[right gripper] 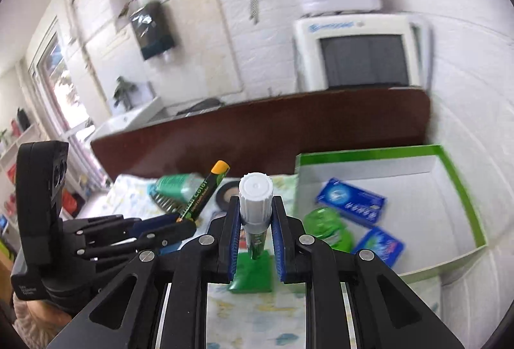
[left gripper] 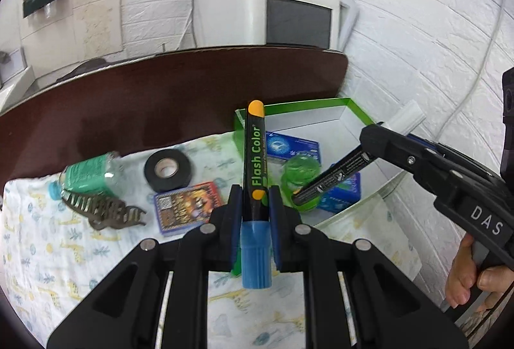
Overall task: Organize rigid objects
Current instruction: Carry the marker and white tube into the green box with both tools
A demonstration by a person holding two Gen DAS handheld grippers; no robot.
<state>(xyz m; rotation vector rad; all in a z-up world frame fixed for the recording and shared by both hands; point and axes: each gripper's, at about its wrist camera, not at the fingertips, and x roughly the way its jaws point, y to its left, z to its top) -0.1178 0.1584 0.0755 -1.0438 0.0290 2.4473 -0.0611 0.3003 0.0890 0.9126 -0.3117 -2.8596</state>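
I had 2 markers clamped. The Flash Color marker (left gripper: 255, 156), black with green lettering, an orange end and a blue cap (left gripper: 256, 254), pointed up and away over the green-rimmed box (left gripper: 305, 103). The white-capped marker (right gripper: 256, 207) slanted down into that box. Inside lay 2 blue packets (right gripper: 351, 201) and a green round container (right gripper: 327, 228). On the patterned cloth outside lay a black tape roll (left gripper: 168, 169), a green-labelled bottle (left gripper: 90, 177) on its side, a brown hair claw (left gripper: 102, 211) and a card pack (left gripper: 188, 211), all flat.
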